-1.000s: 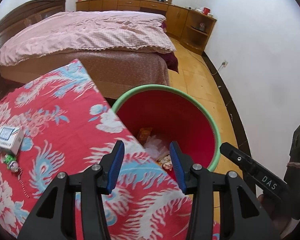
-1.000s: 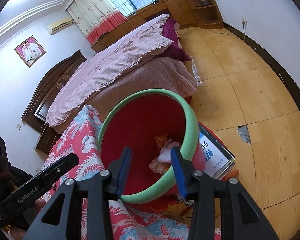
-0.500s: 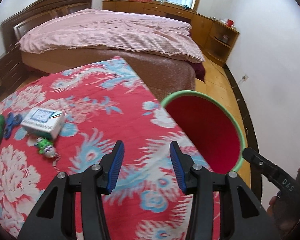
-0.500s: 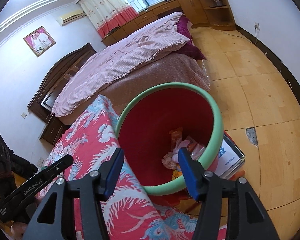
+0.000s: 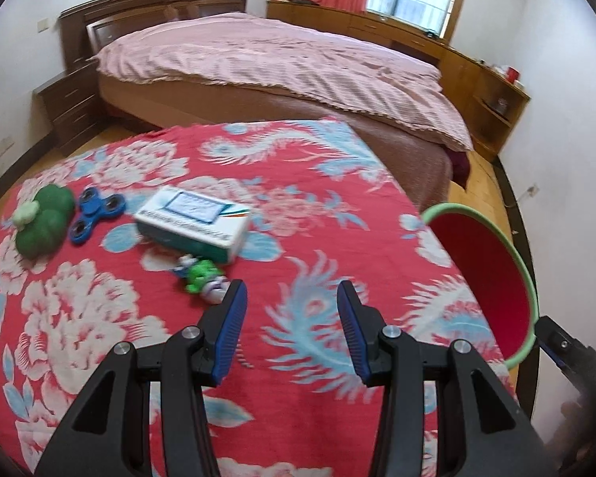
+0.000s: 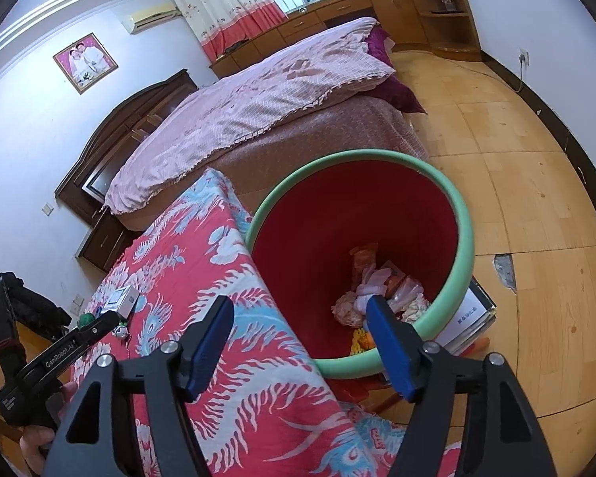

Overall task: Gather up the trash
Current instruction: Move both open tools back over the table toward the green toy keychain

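1. Hovering over the red floral tablecloth (image 5: 306, 214), the left gripper (image 5: 288, 314) has its blue pads spread wide with nothing between them. The right gripper (image 6: 300, 342) is likewise spread and empty, and sits over the table edge beside the bin.

2. The likely next piece of trash, in my judgement, is the white box (image 5: 194, 220). It lies ahead of the left fingers and off to their left, flat on the cloth, its long axis running across the view from upper left to lower right. The left gripper is clearly the nearer; the right one sees the box only far off.

3. The red bin with the green rim (image 6: 467, 238) stands on the floor against the table's right edge, well apart from the box. Crumpled wrappers (image 6: 381, 290) already lie at its bottom.

4. Obstacles: a small green toy figure (image 5: 202, 276) lies just beside the box's near corner, directly between the left finger and the box. A straight reach risks knocking it.

5. Further left sit a blue fidget spinner (image 5: 95, 214) and a green plush (image 5: 43, 222), touching or nearly so, clear of the approach line. Whether these count as trash cannot be told.
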`<state>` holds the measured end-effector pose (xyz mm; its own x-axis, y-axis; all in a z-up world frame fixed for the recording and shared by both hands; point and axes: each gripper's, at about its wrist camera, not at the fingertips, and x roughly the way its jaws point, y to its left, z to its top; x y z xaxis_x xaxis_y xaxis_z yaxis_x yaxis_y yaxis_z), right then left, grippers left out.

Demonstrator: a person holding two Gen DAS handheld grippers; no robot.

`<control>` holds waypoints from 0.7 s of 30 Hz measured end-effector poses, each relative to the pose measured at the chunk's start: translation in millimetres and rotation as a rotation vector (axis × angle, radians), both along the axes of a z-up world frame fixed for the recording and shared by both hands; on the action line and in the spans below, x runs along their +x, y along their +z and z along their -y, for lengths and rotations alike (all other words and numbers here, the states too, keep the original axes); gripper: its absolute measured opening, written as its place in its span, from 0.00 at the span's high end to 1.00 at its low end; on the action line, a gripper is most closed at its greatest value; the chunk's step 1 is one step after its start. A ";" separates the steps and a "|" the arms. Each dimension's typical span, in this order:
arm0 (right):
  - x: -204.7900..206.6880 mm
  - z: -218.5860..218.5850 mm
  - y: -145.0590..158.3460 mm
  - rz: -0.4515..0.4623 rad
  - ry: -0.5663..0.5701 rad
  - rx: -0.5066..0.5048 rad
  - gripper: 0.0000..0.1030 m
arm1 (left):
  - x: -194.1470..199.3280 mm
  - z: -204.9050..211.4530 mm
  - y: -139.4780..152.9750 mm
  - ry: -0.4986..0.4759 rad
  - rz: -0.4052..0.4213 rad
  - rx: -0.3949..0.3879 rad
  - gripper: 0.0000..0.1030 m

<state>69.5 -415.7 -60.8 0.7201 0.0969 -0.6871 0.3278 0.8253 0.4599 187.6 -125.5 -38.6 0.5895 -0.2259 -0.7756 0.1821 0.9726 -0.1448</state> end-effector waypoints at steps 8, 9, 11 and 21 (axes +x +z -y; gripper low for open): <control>8.5 -10.1 -3.0 -0.013 0.024 0.002 0.29 | 10.8 -25.1 -11.2 0.077 -0.020 -0.002 0.54; 9.0 -11.0 -3.3 -0.014 0.026 0.002 0.29 | 12.5 -27.2 -12.8 0.091 -0.019 0.000 0.54; 10.3 -12.0 -4.2 -0.017 0.030 0.004 0.29 | 16.9 -30.5 -16.6 0.107 -0.023 0.003 0.54; 12.4 -14.9 -6.1 -0.022 0.036 0.009 0.29 | 33.4 -40.0 -36.9 0.152 -0.075 0.005 0.54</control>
<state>81.9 -400.8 -66.8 0.7008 0.1287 -0.7017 0.3077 0.8329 0.4601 221.0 -85.6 -75.5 0.5566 -0.1347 -0.8198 0.0220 0.9888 -0.1476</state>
